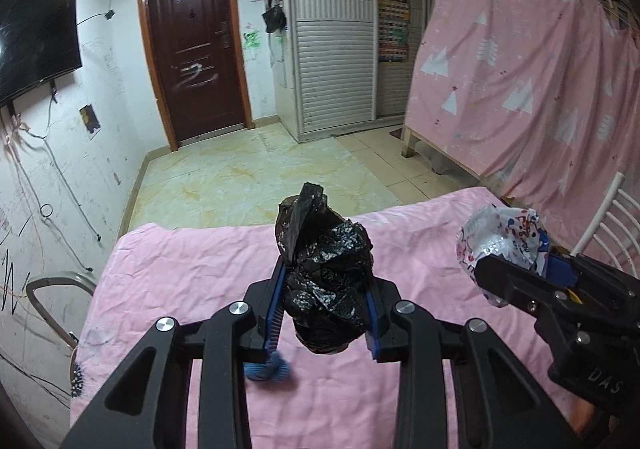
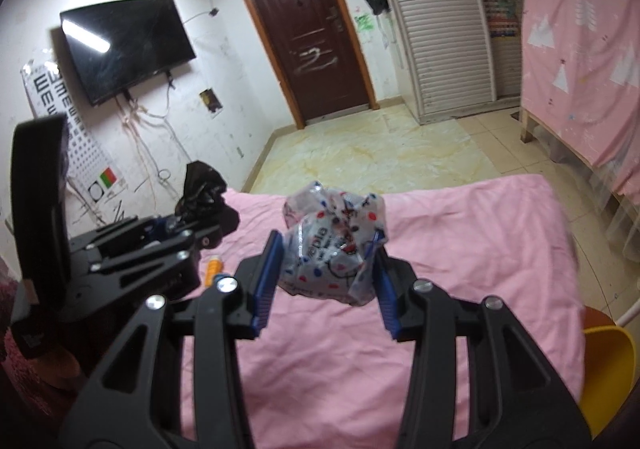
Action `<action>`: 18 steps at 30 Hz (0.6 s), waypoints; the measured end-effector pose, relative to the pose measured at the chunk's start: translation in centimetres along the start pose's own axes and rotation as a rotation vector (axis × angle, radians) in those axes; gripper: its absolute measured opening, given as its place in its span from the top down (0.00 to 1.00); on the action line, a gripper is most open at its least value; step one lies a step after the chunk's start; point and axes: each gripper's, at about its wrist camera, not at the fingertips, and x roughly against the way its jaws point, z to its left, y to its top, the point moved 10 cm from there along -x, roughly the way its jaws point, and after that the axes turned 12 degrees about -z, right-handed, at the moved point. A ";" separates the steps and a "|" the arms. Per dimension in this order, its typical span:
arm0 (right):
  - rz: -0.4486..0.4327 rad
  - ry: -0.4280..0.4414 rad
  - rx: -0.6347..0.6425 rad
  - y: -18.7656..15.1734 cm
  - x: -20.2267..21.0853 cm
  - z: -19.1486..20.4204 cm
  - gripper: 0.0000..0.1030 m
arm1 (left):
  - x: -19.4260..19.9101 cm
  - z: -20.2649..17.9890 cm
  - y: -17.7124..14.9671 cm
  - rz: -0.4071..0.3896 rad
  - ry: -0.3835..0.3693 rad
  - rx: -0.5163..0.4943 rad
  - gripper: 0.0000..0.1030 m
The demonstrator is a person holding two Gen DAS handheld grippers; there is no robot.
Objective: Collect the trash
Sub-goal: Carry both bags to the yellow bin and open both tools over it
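With left gripper (image 1: 326, 313) clamped on crumpled black plastic bag (image 1: 326, 269) and right gripper (image 2: 326, 269) pinching wadded printed plastic bag (image 2: 334, 241), both aloft over pink bedsheet (image 2: 460, 233): light, soft, slippery, likely best gripped mid-wad

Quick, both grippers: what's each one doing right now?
Left gripper: shut on the crumpled black bag.
Right gripper: shut on the crumpled printed white bag.
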 end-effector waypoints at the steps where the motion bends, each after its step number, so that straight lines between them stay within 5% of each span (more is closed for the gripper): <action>1: -0.006 -0.006 -0.009 0.0 0.5 -0.6 0.60 | 0.0 -1.0 0.0 0.000 -0.010 -0.008 0.77; 18: -0.112 -0.119 -0.140 0.2 8.7 -11.0 0.59 | 0.2 -14.3 -1.6 0.025 -0.146 -0.128 0.77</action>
